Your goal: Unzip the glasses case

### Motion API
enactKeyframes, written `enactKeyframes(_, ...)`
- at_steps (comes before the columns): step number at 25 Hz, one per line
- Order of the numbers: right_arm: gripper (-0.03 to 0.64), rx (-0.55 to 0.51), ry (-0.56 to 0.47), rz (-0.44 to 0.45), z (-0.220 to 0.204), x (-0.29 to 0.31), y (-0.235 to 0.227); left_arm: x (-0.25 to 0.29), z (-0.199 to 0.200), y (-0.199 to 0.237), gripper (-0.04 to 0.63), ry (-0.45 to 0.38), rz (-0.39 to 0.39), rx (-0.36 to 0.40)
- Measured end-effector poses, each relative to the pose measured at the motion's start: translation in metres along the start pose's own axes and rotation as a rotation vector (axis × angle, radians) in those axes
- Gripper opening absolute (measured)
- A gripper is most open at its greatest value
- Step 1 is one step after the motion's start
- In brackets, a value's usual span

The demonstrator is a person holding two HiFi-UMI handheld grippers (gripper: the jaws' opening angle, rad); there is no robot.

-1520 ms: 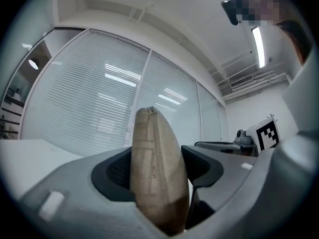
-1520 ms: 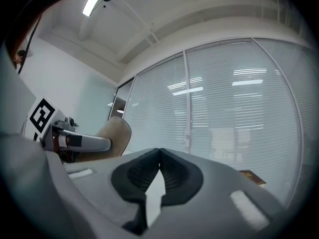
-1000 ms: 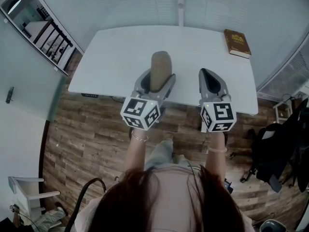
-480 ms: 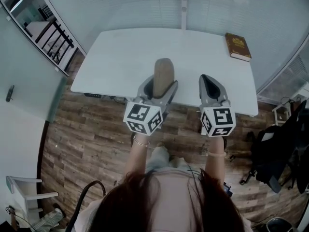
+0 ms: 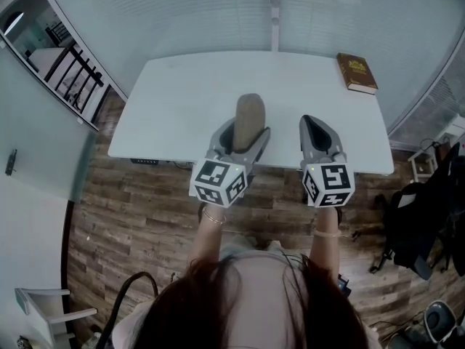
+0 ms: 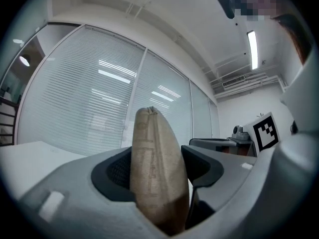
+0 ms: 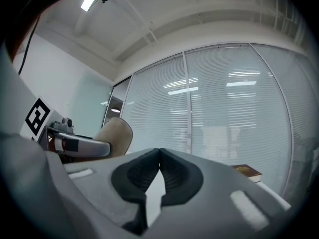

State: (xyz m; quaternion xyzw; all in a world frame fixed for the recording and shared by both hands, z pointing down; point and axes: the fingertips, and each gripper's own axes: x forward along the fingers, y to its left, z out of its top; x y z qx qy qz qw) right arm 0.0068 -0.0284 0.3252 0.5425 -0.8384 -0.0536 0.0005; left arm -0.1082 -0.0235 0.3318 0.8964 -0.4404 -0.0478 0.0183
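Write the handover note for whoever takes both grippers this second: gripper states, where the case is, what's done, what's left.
Left gripper: shut on the tan oblong fabric glasses case, whose far end sticks out past the jaws over the white table's near edge.
Right gripper: shut, empty, beside the case and not touching it.
Brown hardback book: far right corner of the table, out of the way.
Done: case picked up and steadied.
Left: no opening shows in the case. Find the zip pull with the right gripper and draw it along while the left holds.
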Motion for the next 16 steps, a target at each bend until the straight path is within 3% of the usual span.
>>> enactKeyframes(8, 0.003, 0.004, 0.011, -0.011, -0.002, 0.02, 0.019, -0.012, 0.0, 0.021, 0.293, 0.01, -0.043, 0.001)
enactKeyframes(16, 0.002, 0.0, 0.034, -0.012, -0.009, 0.041, 0.045, -0.028, -0.009, 0.053, 0.293, 0.034, -0.038, -0.014)
